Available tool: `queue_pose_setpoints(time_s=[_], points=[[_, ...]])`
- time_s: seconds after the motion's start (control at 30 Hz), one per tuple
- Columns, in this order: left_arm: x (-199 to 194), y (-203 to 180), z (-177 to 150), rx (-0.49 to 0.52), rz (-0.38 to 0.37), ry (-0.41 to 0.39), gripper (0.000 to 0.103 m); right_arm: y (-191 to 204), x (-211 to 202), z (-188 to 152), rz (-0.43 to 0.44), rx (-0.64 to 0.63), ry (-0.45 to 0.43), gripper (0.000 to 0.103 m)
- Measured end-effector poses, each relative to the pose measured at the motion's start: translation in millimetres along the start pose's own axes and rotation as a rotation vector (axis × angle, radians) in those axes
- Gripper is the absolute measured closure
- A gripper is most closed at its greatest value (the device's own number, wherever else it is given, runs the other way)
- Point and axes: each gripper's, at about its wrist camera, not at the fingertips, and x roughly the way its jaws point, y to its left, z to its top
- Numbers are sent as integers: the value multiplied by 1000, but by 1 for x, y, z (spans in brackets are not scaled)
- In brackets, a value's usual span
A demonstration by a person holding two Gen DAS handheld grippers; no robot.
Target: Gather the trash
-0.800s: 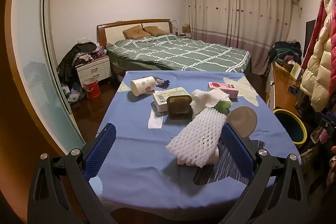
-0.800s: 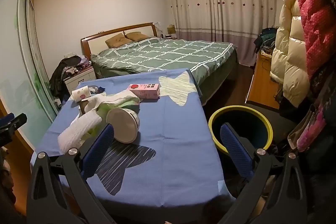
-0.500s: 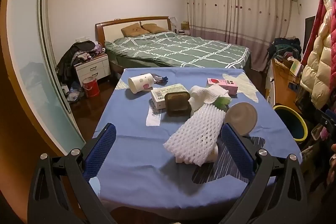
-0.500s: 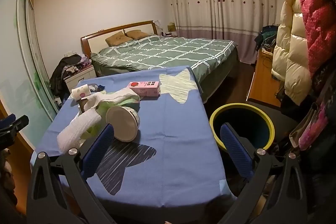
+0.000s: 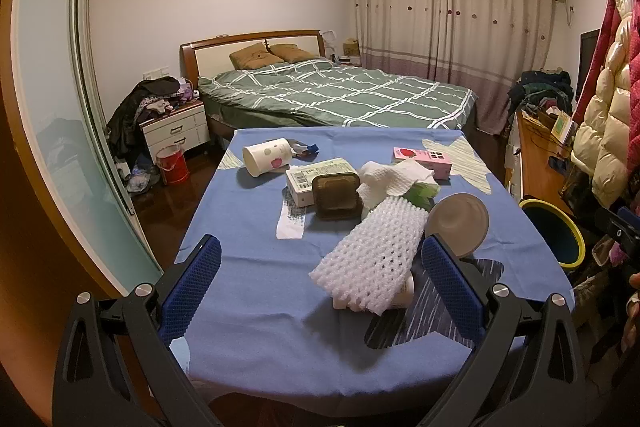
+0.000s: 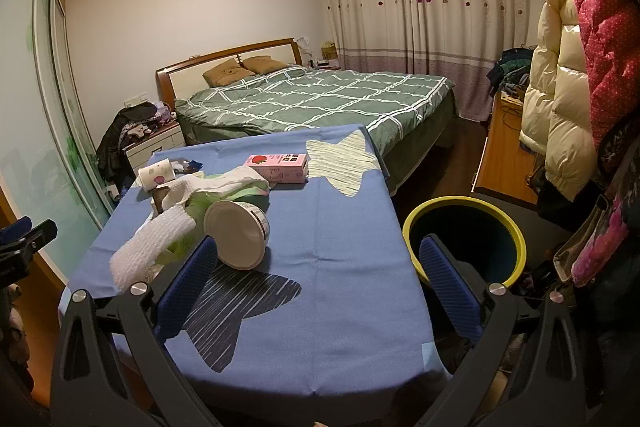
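Trash lies on a blue-clothed table: a white foam net sleeve, a round white tub, a brown lid, a white box, a paper cup, a pink milk carton and white tissue. A yellow-rimmed dark bin stands on the floor right of the table. My left gripper is open and empty, above the table's near edge, the foam sleeve just ahead. My right gripper is open and empty, above the table's near right part, beside the bin.
A green checked bed stands behind the table. A nightstand piled with clothes and a red bucket are at the left. Hanging coats and a wooden desk line the right side.
The left gripper has drawn slightly closer to the trash pile. The right gripper has shifted a little; both stay open and empty.
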Motion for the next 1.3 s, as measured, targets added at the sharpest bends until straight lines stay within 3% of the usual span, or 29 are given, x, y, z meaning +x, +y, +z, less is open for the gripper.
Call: queue_pose_setpoints(time_s=[1.3], points=[[2, -5, -5, 0, -1, 5, 4, -1, 9, -4, 14, 8, 27, 6]])
